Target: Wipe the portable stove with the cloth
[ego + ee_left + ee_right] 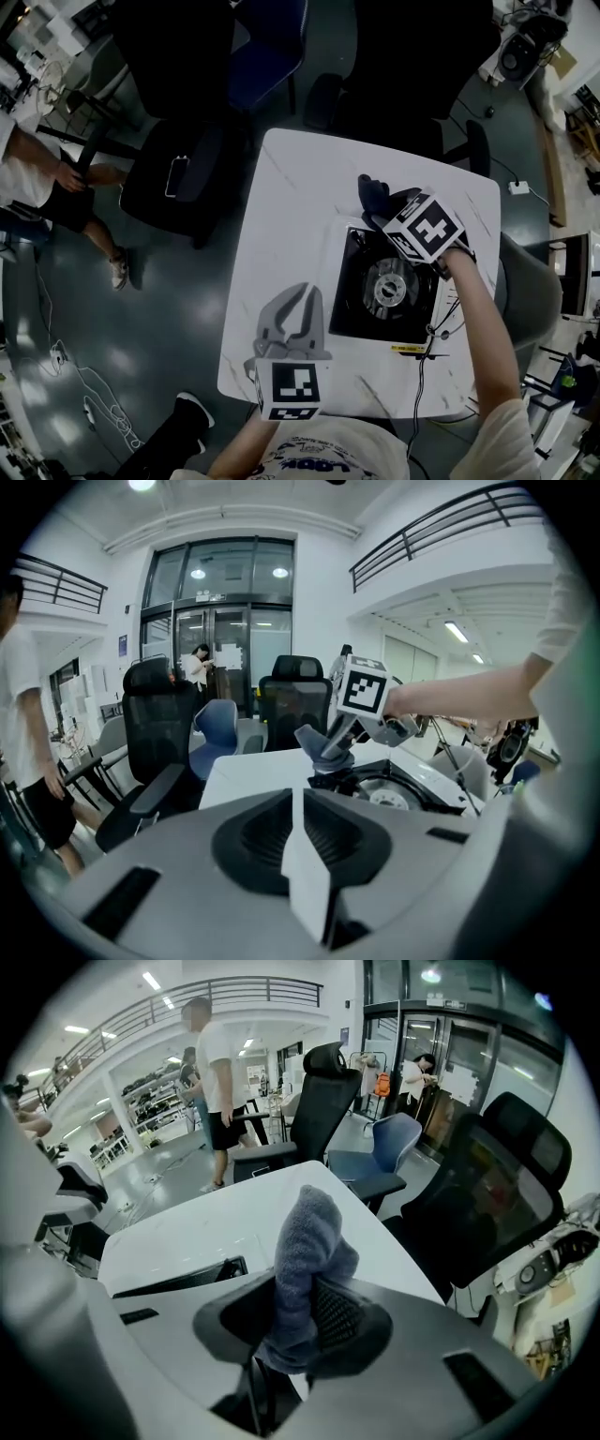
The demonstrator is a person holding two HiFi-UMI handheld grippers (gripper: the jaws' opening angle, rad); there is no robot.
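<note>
The portable stove [361,309], black-topped with a round burner [389,286], sits on the right half of the white table [291,206]. My right gripper [382,216] hangs over the stove's far edge, shut on a dark grey cloth [372,194]. In the right gripper view the cloth [309,1241] stands bunched up between the jaws, with the stove's edge [178,1279] below to the left. My left gripper [302,295] rests left of the stove, shut and holding nothing. The left gripper view shows its closed jaws [298,799], the cloth [319,747] and the stove [398,794] beyond.
Black office chairs [178,169] stand along the table's far and left sides; a phone [176,175] lies on one. A person [37,178] stands at the far left. A cable [424,361] runs off the stove's near right corner. Wires lie on the floor [94,394].
</note>
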